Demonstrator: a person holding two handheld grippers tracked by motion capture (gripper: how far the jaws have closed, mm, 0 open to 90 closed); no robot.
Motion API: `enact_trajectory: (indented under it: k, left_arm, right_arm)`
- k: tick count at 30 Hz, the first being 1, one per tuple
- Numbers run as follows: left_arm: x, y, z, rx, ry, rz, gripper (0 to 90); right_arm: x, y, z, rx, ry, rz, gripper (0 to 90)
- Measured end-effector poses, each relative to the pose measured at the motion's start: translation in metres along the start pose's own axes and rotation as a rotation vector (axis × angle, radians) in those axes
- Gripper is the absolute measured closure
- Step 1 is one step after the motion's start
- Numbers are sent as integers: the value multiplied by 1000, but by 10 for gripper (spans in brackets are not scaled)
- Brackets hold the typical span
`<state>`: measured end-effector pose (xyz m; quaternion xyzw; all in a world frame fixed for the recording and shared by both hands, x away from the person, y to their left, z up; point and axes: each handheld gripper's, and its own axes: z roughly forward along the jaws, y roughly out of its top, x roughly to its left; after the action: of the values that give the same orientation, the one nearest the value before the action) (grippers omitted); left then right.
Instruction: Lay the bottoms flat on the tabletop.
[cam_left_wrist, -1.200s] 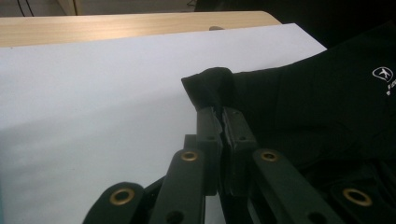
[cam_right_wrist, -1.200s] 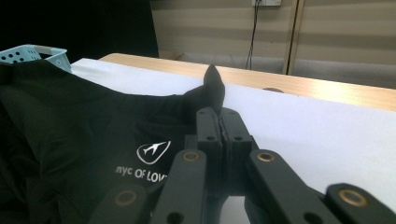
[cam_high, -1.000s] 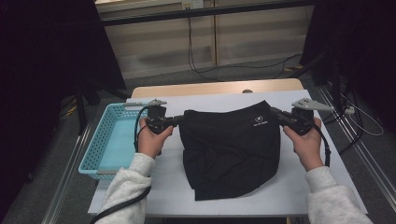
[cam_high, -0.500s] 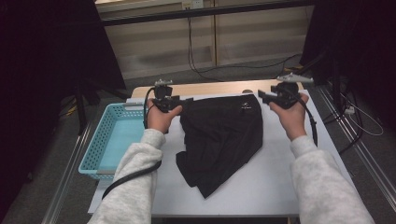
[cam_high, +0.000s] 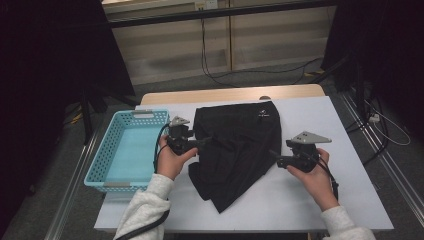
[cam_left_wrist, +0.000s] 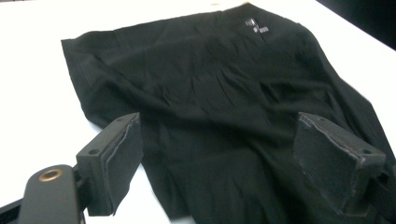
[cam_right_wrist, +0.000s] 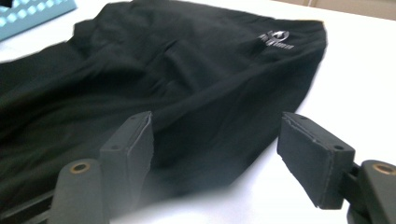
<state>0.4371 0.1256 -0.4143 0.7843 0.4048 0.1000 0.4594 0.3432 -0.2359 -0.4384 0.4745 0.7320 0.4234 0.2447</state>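
Black, soft fabric garment (cam_high: 237, 150) with a small white logo lies rumpled on the white table (cam_high: 345, 150), just right of the turquoise perforated plastic basket (cam_high: 125, 150); limp and light, it should sag unless pinched at a hem or corner. Left gripper (cam_high: 202, 142) and right gripper (cam_high: 274, 154) flank it, both released with jaws wide; folds underneath are hidden

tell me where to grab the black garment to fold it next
Probably the two side edges at mid-length. The black garment lies flat on the white table, logo end far, narrowing to a point near the person. The left claw and right claw are open at either side, so each could come in low from its own side and pinch the edge.
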Motion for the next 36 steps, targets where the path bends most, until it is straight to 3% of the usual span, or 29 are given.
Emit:
enact_trajectory:
  k: [5,7,11,16,19,22,29,33,36]
  left_arm:
    - [-10,-13,-7,-11,-16,44,152]
    - [-13,-17,-8,-7,-19,61,151]
    - [-15,-24,-8,2,-41,64,144]
    - [-15,-37,-7,-27,-56,44,145]
    - [-13,-40,-3,-8,-56,50,147]
    - [-10,-41,-2,-19,-44,49,148]
    - [-12,-42,-3,-11,-44,63,149]
    - [-15,-42,-2,-1,-55,73,149]
    - [-17,-42,-1,1,-58,80,149]
  right_arm:
    - [19,-19,-2,20,30,-9,269]
    - [21,-20,-1,28,34,-13,269]
    - [24,-19,-2,19,49,15,272]
    - [26,-19,-2,26,41,-10,296]
    - [26,-20,-1,32,47,-2,316]
    - [30,-22,1,45,48,-14,323]
    - [38,-26,8,102,86,-58,485]
    - [42,-26,7,95,114,-74,603]
    - [44,-26,7,98,124,-77,644]
